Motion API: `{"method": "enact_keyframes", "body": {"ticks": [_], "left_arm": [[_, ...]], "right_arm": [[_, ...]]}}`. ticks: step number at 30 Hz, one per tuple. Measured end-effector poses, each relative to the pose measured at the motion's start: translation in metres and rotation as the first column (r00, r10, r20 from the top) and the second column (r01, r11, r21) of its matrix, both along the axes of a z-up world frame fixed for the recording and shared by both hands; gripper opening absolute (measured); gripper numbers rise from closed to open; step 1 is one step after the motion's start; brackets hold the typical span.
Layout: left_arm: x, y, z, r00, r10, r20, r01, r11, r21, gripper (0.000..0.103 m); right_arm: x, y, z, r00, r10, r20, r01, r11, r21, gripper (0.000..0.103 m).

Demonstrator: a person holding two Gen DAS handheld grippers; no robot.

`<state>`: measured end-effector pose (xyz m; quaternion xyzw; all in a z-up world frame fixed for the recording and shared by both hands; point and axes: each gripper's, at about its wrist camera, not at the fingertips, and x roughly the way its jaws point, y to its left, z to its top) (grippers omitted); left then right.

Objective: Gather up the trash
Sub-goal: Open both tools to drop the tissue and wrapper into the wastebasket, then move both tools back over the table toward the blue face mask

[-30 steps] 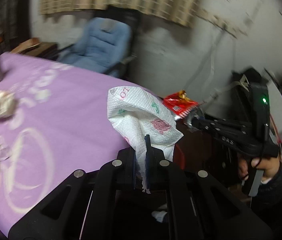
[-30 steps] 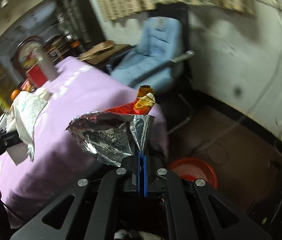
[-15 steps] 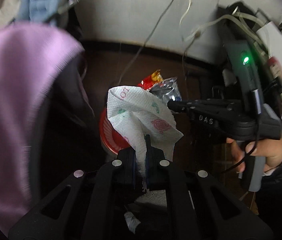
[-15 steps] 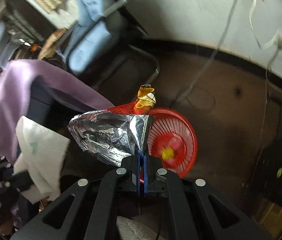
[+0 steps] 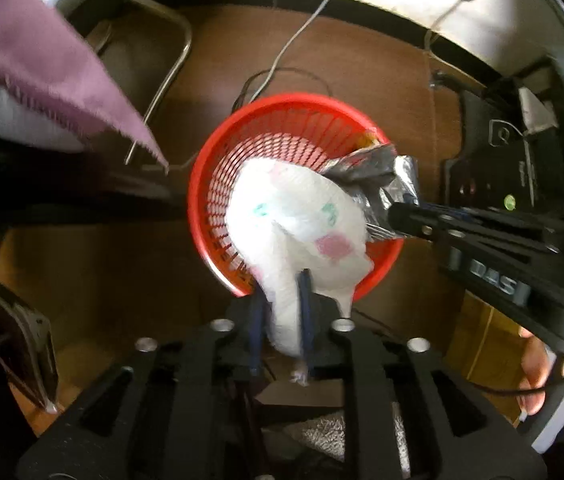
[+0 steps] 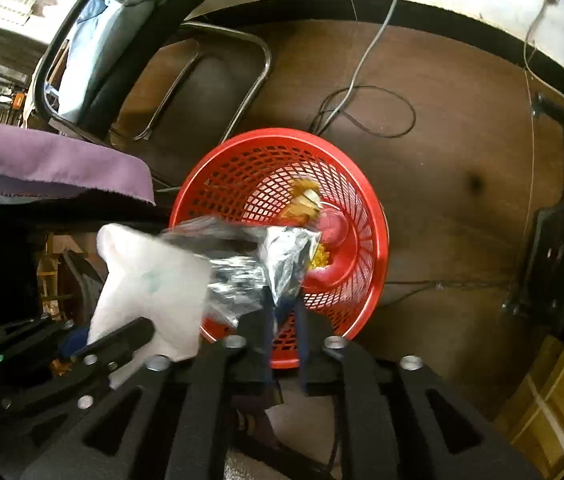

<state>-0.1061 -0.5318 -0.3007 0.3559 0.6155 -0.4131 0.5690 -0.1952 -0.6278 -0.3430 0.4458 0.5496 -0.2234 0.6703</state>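
A red mesh basket [image 5: 197,184] stands on the brown floor right under both grippers. My left gripper [image 5: 282,304] points down over its near rim. Its jaws are opening, and a white printed paper towel [image 5: 298,216] hangs loose between the parted fingers. In the right wrist view the right gripper [image 6: 285,320] hovers over the basket [image 6: 378,232]. Its jaws are opening too, with a corner of the crumpled foil snack wrapper [image 6: 249,264] between them. The towel [image 6: 149,284] hangs left of the wrapper. Yellow scraps [image 6: 302,204] lie inside the basket.
A purple tablecloth corner [image 5: 41,64] overhangs left of the basket. Chair legs [image 6: 221,60] and loose cables [image 6: 362,108] lie on the floor behind it. Dark equipment [image 5: 514,176] stands at the right, a cardboard box [image 6: 554,400] near it. A hand [image 5: 542,368] holds the right gripper.
Both grippers have dropped from table height to just above the red basket and tipped downward. Their fingers, shut on the towel and wrapper before, now stand apart.
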Motion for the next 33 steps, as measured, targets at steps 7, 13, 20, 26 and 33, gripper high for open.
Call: {"method": "enact_keyframes", "body": {"ticks": [7, 13, 20, 26, 33], "left_arm": [[0.005, 0.001, 0.017, 1.0, 0.018, 0.004, -0.018, 1.0, -0.023, 0.04], [0.001, 0.009, 0.03, 1.0, 0.029, 0.012, -0.028, 0.998, -0.055, 0.042], [-0.008, 0.02, 0.052, 1.0, 0.029, 0.007, -0.028, 0.994, -0.102, 0.043], [-0.017, 0.036, 0.09, 0.998, 0.01, 0.064, 0.002, 0.981, -0.192, 0.044], [-0.018, 0.07, 0.157, 0.986, 0.05, 0.162, 0.008, 0.941, -0.338, 0.062]], "right_arm": [[-0.017, -0.008, 0.01, 0.999, -0.036, 0.024, 0.036, 0.999, -0.026, 0.033], [-0.023, -0.007, 0.032, 0.999, -0.022, 0.04, 0.024, 0.998, -0.057, 0.04], [-0.02, -0.001, 0.073, 0.998, -0.01, 0.07, 0.018, 0.992, -0.128, 0.043], [-0.022, -0.002, 0.116, 0.996, -0.03, 0.078, 0.047, 0.974, -0.221, 0.053], [-0.014, 0.013, 0.185, 0.991, -0.014, 0.137, 0.062, 0.932, -0.356, 0.075]]}}
